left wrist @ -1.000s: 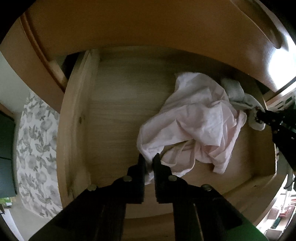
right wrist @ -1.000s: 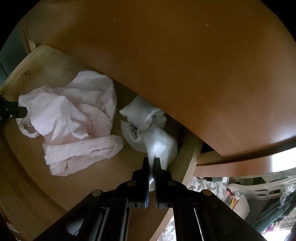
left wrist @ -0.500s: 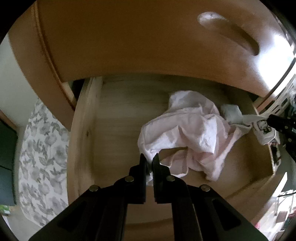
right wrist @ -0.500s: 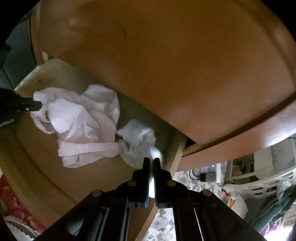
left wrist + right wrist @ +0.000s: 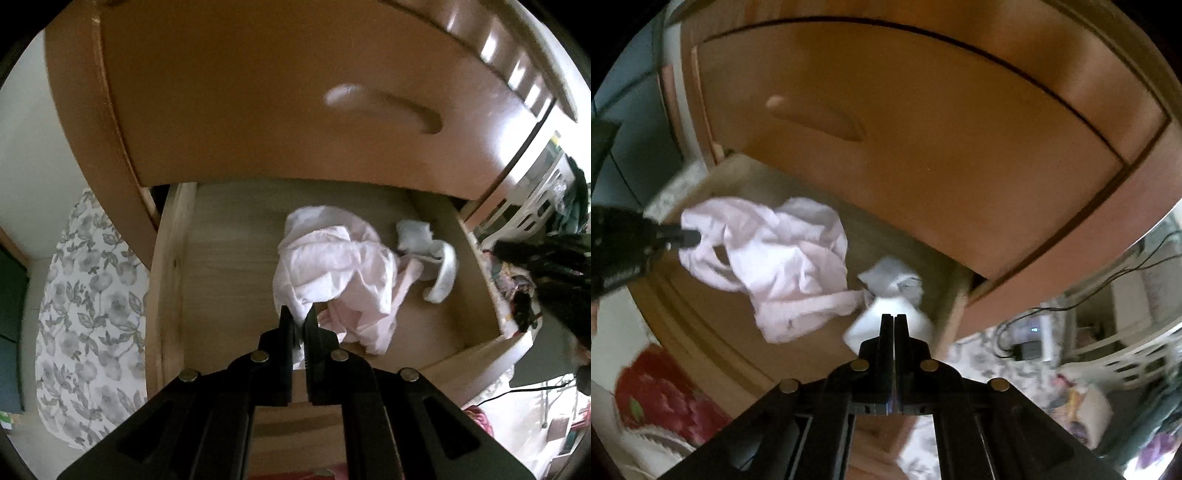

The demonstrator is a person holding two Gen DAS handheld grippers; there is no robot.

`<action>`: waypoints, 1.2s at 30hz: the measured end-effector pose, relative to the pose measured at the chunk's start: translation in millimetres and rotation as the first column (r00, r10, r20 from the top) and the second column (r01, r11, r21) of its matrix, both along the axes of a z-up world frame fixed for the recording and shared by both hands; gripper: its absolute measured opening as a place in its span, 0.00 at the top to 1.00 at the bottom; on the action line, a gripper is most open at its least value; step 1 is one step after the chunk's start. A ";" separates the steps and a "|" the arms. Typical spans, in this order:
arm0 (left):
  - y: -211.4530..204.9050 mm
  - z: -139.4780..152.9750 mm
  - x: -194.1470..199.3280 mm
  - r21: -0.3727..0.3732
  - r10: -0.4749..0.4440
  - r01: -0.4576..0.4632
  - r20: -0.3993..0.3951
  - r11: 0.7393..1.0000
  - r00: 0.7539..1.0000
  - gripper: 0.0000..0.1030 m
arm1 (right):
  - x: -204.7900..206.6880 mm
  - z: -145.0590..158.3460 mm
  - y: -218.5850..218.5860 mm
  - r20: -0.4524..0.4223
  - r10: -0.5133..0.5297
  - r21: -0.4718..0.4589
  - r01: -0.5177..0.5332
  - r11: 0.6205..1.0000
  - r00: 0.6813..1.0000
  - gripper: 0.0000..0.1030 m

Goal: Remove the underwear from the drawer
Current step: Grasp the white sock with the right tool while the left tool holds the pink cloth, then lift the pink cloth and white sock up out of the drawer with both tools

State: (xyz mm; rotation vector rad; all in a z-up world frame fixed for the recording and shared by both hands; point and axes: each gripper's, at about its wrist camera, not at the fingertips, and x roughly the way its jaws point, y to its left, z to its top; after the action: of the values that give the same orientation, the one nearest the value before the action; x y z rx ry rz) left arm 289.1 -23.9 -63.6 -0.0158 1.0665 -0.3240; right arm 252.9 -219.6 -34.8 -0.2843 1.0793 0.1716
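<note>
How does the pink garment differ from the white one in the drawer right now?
The pink garment is larger and spread in crumpled folds mid-drawer; the white garment is smaller, bunched near the right wall. The left tool pinches the pink one; the right tool is shut on the white one. Both are pale and partly lifted.
</note>
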 end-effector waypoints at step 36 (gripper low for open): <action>25.6 6.0 -18.6 -0.116 0.031 -0.028 0.020 0.993 0.999 0.96 | 24.3 -11.4 -6.1 -0.027 -0.030 -0.043 0.029 0.999 0.999 0.88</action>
State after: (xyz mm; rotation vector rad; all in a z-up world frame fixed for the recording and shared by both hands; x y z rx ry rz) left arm 270.4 1.7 -57.7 -0.1310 1.0243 -0.3581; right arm 277.2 -225.6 -46.2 -0.3051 1.1154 0.1270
